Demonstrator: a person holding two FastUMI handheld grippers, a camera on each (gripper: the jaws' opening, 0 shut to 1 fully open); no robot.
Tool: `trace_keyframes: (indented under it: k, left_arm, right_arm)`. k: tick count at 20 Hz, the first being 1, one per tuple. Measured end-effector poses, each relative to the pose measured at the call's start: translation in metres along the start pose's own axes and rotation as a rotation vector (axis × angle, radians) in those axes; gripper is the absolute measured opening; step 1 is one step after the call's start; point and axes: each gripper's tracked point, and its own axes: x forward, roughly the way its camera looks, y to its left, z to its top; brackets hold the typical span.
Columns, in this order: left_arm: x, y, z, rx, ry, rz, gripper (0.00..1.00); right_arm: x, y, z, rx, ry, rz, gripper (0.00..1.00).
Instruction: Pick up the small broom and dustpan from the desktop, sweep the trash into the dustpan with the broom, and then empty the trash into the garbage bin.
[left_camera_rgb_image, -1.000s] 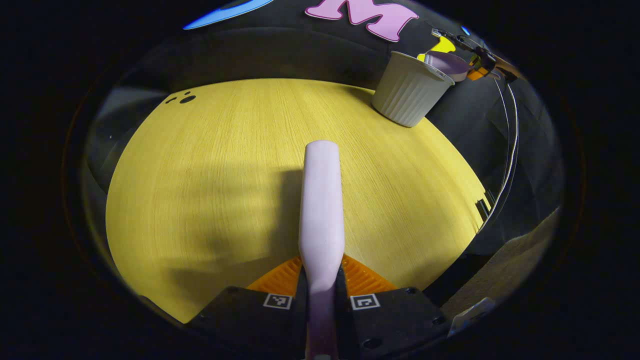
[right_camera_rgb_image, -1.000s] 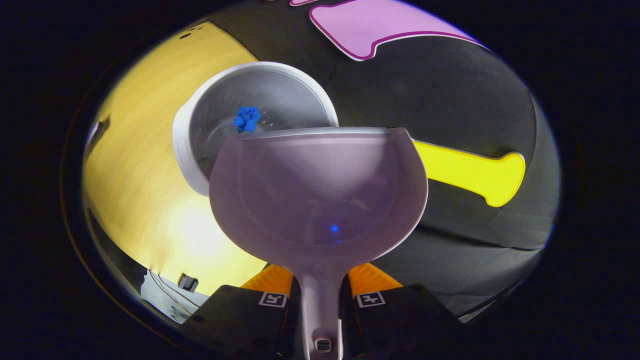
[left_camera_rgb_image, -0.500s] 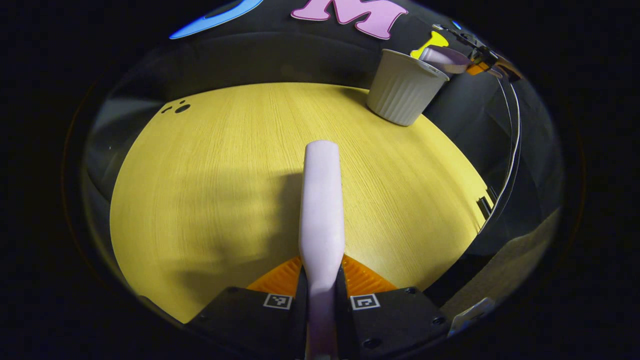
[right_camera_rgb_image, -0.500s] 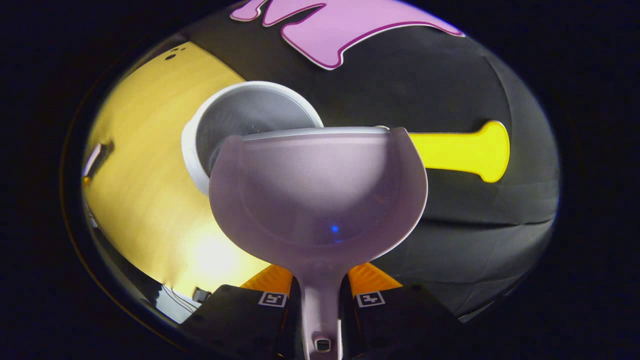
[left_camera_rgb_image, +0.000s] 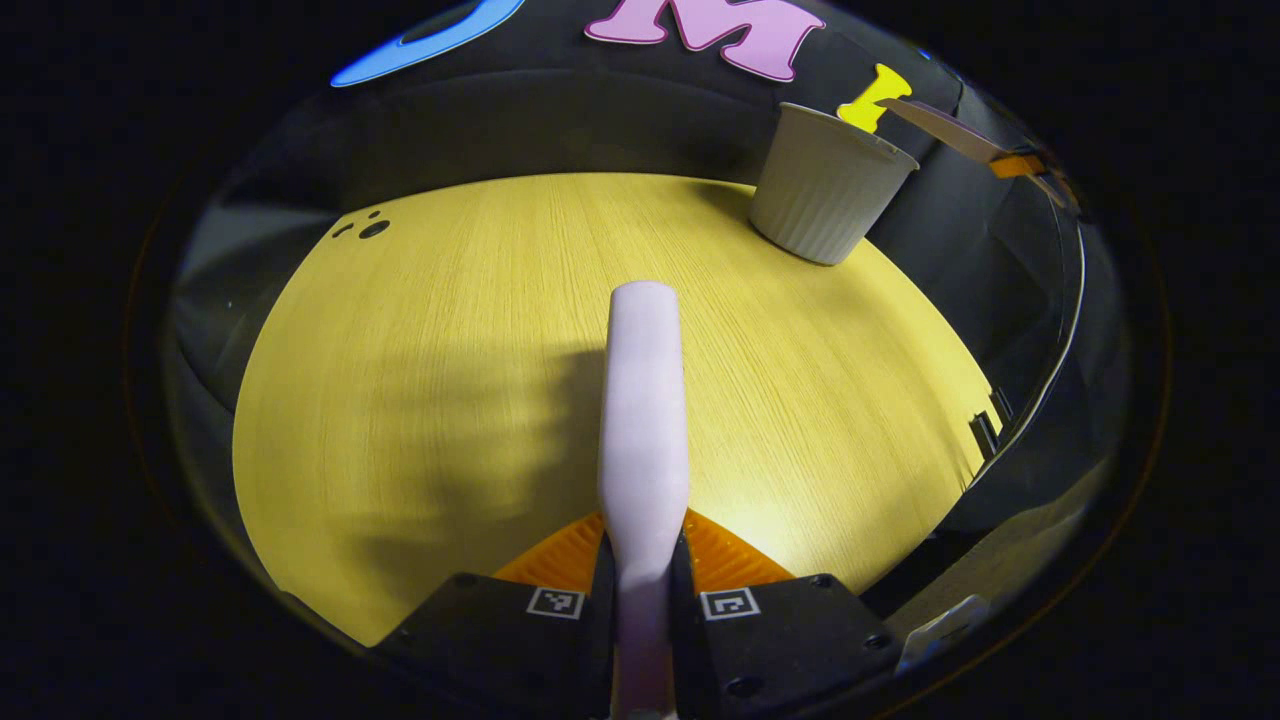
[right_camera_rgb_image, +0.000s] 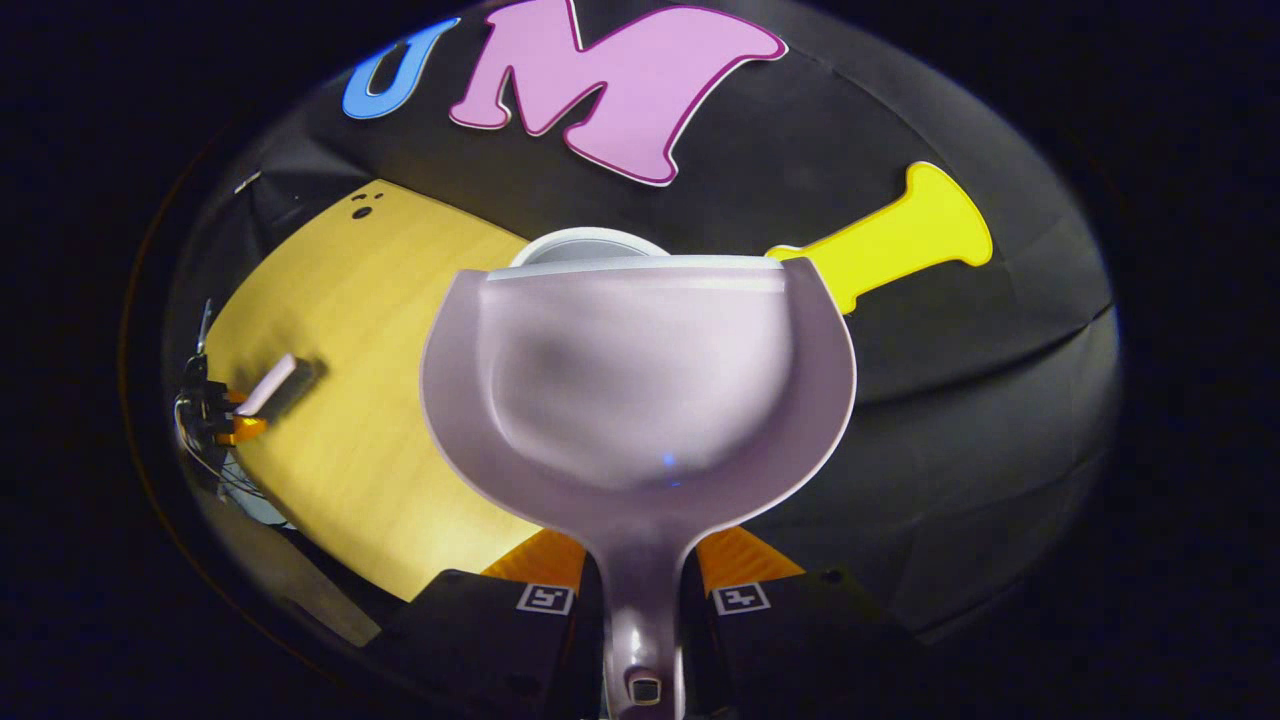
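Note:
My left gripper (left_camera_rgb_image: 645, 545) is shut on a pale lilac small broom (left_camera_rgb_image: 645, 420), which points out over the yellow wooden table (left_camera_rgb_image: 430, 380). A white ribbed garbage bin (left_camera_rgb_image: 830, 190) stands at the table's far right corner. To its right the dustpan (left_camera_rgb_image: 940, 128) hangs in the air in the other gripper (left_camera_rgb_image: 1015, 165). In the right gripper view, my right gripper (right_camera_rgb_image: 640, 565) is shut on the handle of the lilac dustpan (right_camera_rgb_image: 640, 390), whose scoop looks empty. Behind it peeks the bin's rim (right_camera_rgb_image: 585, 243). Far left are the left gripper (right_camera_rgb_image: 215, 420) and broom (right_camera_rgb_image: 270, 385).
Small dark holes (left_camera_rgb_image: 365, 225) mark the table's far left corner. A slot (left_camera_rgb_image: 985, 430) sits at its right edge, with a thin cable (left_camera_rgb_image: 1060, 340) hanging beyond. Black cloth walls close the back and right side.
A blue scrap dropped from the dustpan into the bin. The right gripper then tipped the pan back up, and it now covers the bin's inside. The left gripper with the broom barely moved.

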Motion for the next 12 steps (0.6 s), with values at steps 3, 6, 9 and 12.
trace_keyframes:
  k: [3,6,9,12]
  left_arm:
    - [0.004,0.000,0.008,0.019,0.013,0.031,0.29]
    - [0.007,0.000,0.012,0.027,0.023,0.043,0.28]
    - [0.011,0.002,0.013,0.046,0.038,0.060,0.28]
    - [0.016,0.001,0.012,0.046,0.056,0.070,0.28]
  right_arm:
    - [-0.014,0.040,-0.029,0.023,-0.005,0.085,0.35]
    - [-0.017,0.082,-0.059,0.037,0.000,0.153,0.36]
    - [-0.013,0.123,-0.087,0.050,0.023,0.218,0.36]
    - [0.000,0.164,-0.120,0.045,0.066,0.256,0.33]
